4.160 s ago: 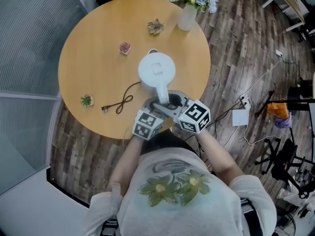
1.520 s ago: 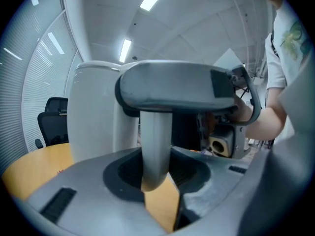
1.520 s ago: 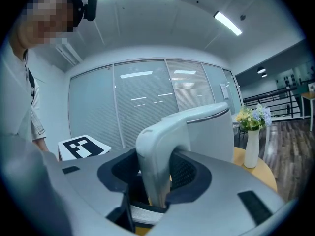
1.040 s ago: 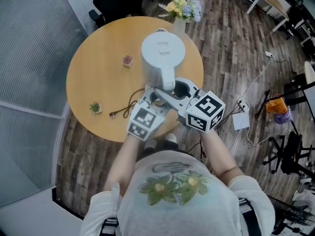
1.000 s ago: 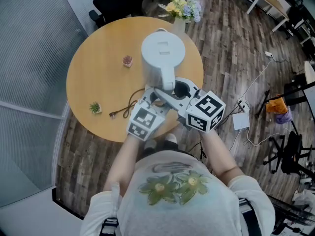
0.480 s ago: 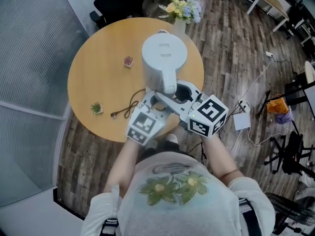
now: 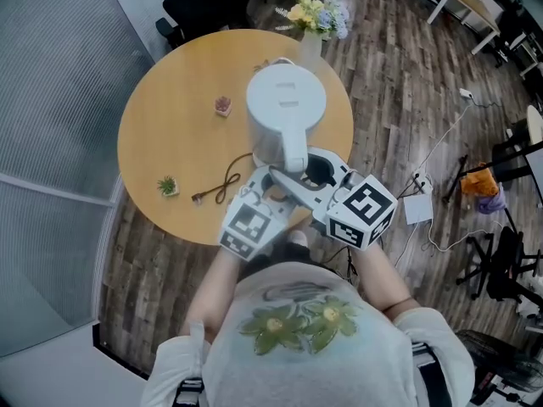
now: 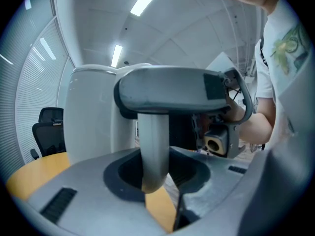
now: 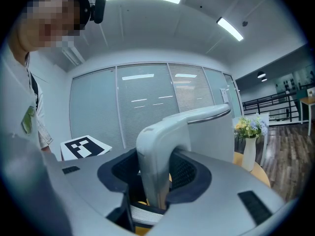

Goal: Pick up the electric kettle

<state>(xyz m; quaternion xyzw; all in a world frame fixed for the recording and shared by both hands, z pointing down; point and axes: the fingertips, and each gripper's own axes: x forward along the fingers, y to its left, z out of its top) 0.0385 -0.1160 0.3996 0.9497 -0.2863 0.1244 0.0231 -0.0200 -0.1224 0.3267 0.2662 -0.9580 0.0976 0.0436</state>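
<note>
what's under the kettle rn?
Wooden table shows around the kettle. The spot directly beneath is covered by the kettle's own body from above, and neither gripper view shows it either.

We hold both grippers out before our chest, close together and nearly level. Our left gripper [image 7: 280, 183] reaches in from the near left, jaws clamped on the lower part of the kettle handle [image 7: 293, 147]. Our right gripper [image 7: 316, 170] reaches in from the near right, jaws clamped on the same handle. Our left forearm [image 7: 212, 285] and right forearm [image 7: 379, 271] angle inward from our sides.
</note>
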